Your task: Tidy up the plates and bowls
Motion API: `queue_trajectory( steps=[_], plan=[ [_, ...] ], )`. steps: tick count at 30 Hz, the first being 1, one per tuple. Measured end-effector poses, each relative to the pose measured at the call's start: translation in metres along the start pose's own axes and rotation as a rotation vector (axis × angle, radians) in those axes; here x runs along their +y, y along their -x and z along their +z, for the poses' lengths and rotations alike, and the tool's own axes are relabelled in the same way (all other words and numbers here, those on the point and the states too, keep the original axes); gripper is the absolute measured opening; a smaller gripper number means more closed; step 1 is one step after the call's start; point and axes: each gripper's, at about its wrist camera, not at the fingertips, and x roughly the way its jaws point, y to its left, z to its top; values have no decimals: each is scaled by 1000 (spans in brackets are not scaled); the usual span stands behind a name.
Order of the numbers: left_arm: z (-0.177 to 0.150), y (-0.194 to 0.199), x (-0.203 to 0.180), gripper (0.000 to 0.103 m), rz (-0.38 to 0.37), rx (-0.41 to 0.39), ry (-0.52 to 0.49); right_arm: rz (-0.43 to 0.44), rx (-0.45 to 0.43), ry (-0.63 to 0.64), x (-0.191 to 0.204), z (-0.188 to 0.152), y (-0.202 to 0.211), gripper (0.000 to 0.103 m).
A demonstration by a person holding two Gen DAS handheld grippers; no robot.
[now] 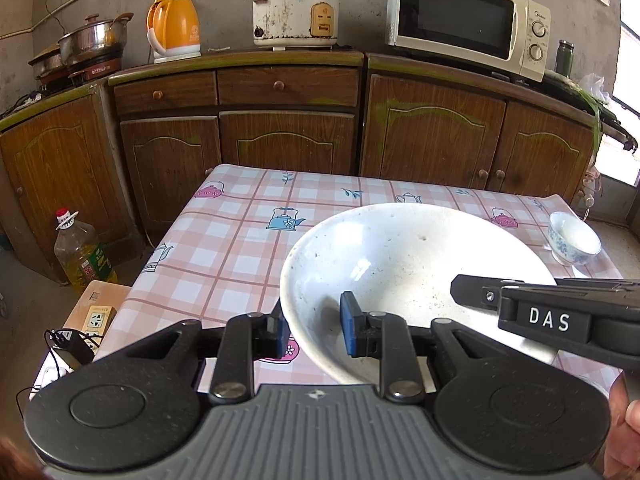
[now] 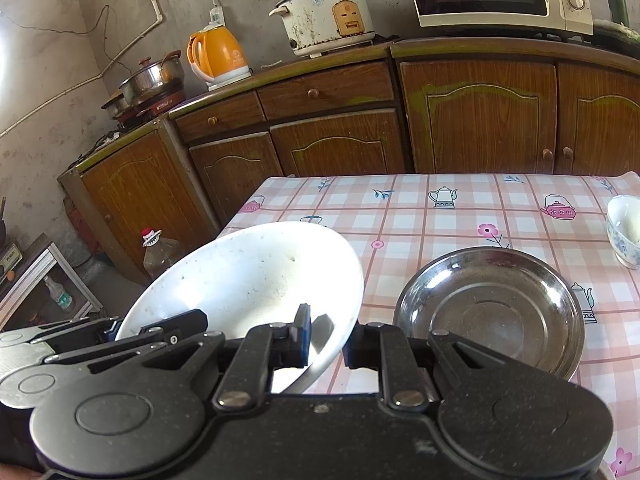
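Above the checked, teapot-print cloth of the counter [image 2: 440,216], a large white bowl [image 1: 400,264] hangs tilted, held by both grippers at once. The left gripper [image 1: 314,330] has its blue-padded fingers [image 1: 349,330] clamped across the bowl's near rim, one pad inside and one outside; the right gripper [image 2: 326,338] is likewise clenched on the rim at the bowl's other side, its inner pad lying against the speckled white interior. Seen from the right wrist, the white bowl [image 2: 248,276] leans with its left edge raised, just beside a shallow steel dish [image 2: 490,312] that sits flat on the cloth to its right. Farther right, near the counter's edge, stands a small blue-and-white bowl [image 1: 573,240], well apart from the others. Behind the counter runs a row of brown wooden cabinets [image 1: 288,140] carrying an orange kettle [image 1: 173,28], a stained rice cooker [image 1: 296,12] and a cream microwave [image 1: 468,20]. A bottle of cooking oil [image 1: 82,256] stands on the floor at left.
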Motion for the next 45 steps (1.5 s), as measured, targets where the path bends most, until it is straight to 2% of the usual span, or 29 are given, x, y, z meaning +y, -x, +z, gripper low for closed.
queue_trajectory(
  steps=[45],
  plan=[
    [-46, 11, -17, 25, -34, 48, 18, -32, 34, 6, -15, -49, 20, 21]
  ],
)
